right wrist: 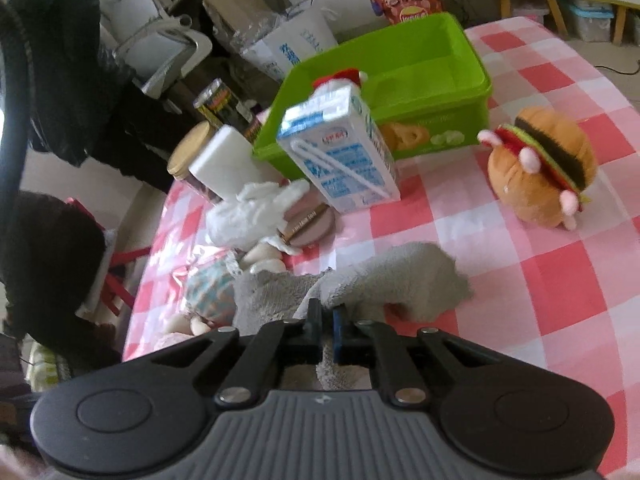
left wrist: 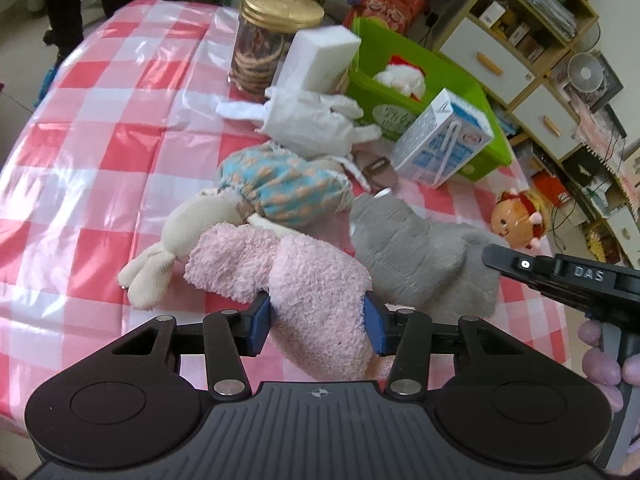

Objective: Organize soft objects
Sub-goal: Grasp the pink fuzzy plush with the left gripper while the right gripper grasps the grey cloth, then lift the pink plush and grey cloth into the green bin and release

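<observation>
Spreading under everything is the checked cloth (left wrist: 100,128), and at its far side sits the green bin (left wrist: 472,92), where the soft things probably belong; a red-and-white plush (left wrist: 402,76) already lies inside. In front of the bin stand hard items to leave alone: a milk carton (left wrist: 444,140), a white block (left wrist: 320,56) and a cookie jar (left wrist: 266,48).

Nearer lies the heap of soft things. The grey cloth (right wrist: 384,280) is pinched in the right gripper (right wrist: 326,320), whose jaws are closed tight on a fold. The pink fleece (left wrist: 316,292) sits between the blue pads (left wrist: 374,330) of the left gripper (left wrist: 316,330), which presses on it from both sides. A cream rabbit doll (left wrist: 248,204) in a blue dress lies touching the fleece, and a burger plush (right wrist: 540,164) stands well apart to the right.

To do this well, lift each piece straight up so the doll is not dragged along, then clear the carton before lowering into the bin.
</observation>
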Tool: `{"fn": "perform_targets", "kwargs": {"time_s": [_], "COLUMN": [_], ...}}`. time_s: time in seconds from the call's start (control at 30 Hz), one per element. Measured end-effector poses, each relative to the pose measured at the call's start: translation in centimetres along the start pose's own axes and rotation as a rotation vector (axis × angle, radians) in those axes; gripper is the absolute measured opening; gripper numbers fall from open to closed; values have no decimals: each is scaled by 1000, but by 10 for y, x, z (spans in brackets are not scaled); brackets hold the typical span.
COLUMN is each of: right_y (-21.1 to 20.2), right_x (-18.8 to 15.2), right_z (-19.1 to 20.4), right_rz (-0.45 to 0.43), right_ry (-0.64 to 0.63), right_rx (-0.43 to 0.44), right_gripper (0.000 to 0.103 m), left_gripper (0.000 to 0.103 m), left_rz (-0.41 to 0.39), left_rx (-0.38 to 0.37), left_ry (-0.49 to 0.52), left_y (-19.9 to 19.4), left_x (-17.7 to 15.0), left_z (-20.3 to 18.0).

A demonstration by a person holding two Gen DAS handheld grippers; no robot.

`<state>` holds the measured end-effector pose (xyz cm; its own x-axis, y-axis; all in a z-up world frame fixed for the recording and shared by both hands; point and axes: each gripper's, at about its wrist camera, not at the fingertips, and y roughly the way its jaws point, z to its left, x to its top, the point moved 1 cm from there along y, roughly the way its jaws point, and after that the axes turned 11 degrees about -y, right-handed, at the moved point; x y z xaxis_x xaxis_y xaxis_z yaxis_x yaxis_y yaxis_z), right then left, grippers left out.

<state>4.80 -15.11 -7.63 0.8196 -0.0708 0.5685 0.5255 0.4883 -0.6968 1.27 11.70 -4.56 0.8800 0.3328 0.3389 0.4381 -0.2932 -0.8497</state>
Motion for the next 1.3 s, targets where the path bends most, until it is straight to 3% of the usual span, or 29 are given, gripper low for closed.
{"fn": "perform_targets", "kwargs": {"time_s": [0.27, 0.63, 1.17, 1.3], "right_y": [-44, -77, -80, -68], "right_x": [16, 54, 139, 156], "right_z": [4, -14, -33, -41], "right_rz": [-99, -227, -356, -375], "right_ry": [30, 93, 103, 107], "right_rx": [55, 51, 18, 13], "right_gripper": [0, 0, 0, 0], "left_gripper": [48, 48, 48, 48], "left_rz": [-27, -36, -131, -136], "left_rx": [-21, -46, -62, -105], "left_ry": [21, 53, 108, 126], "left_y": [-11, -14, -1, 17], "left_x": [7, 34, 133, 159], "left_z": [-15, -42, -114, -138]}}
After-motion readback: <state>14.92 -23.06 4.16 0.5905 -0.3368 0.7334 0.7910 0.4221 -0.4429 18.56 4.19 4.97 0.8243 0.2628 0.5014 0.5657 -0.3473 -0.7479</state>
